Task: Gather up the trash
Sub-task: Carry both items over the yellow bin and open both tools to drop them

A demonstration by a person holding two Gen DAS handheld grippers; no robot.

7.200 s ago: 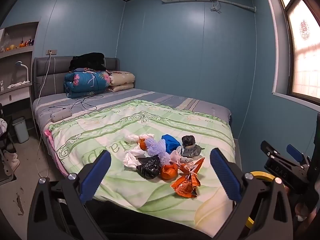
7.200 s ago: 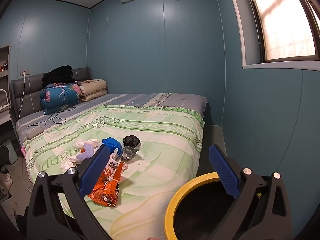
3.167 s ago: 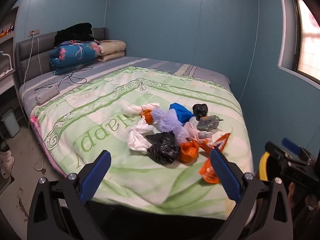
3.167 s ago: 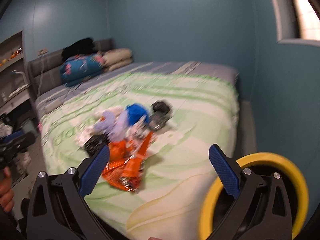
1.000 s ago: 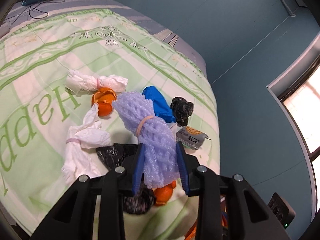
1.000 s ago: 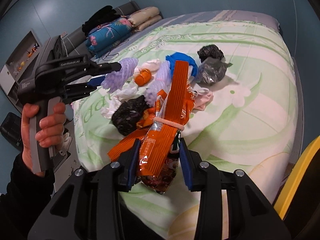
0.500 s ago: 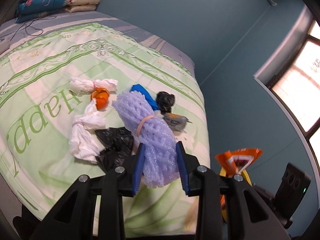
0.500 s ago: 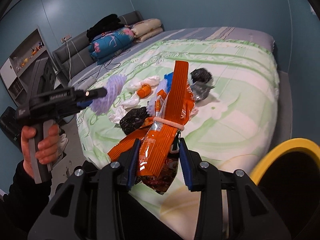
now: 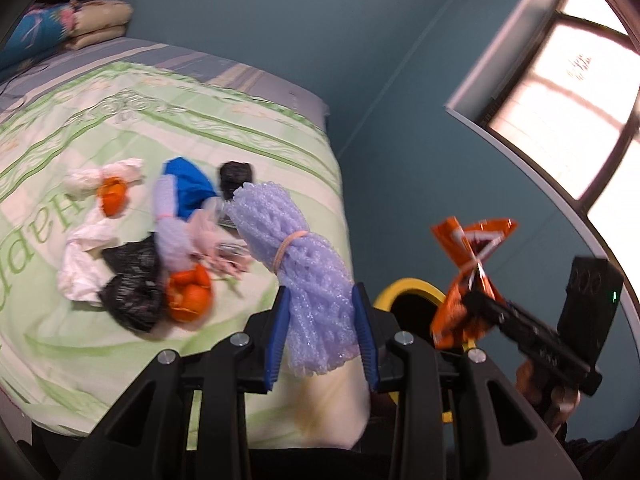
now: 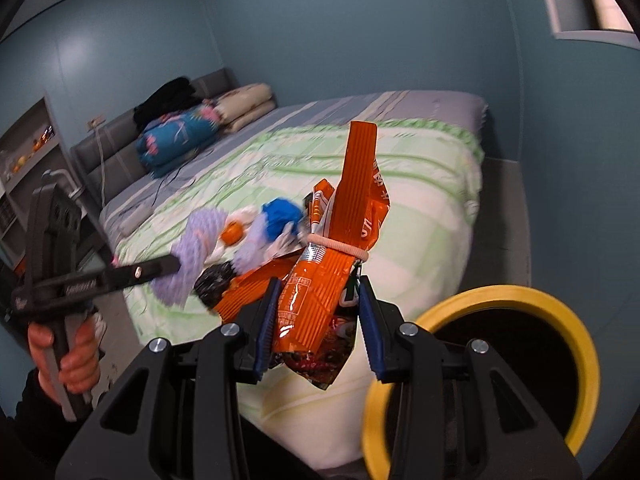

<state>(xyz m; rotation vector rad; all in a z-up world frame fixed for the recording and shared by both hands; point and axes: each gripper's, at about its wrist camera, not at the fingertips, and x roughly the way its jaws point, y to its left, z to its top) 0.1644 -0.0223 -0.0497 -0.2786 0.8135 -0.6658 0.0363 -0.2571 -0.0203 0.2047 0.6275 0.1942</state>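
Lilac foam netting (image 9: 308,272), banded at its middle, is clamped between the left gripper's (image 9: 320,332) blue pads above the bed's (image 9: 120,128) foot. Orange snack wrappers (image 10: 340,256) sit pinched in the right gripper (image 10: 316,328), beside the yellow-rimmed bin (image 10: 516,296); more trash (image 9: 132,280) lies on the quilt.

The foam net (image 9: 308,280) looks soft and bumpy, the wrapper (image 10: 336,264) glossy foil, the bin (image 10: 500,300) rim smooth plastic.

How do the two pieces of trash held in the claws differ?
The purple foam net bundle in the left claw is soft, lilac and meshed; the orange snack wrapper bundle in the right claw is glossy, printed and creased, with a flat strip sticking up. Each is tied with a pinkish rubber band.
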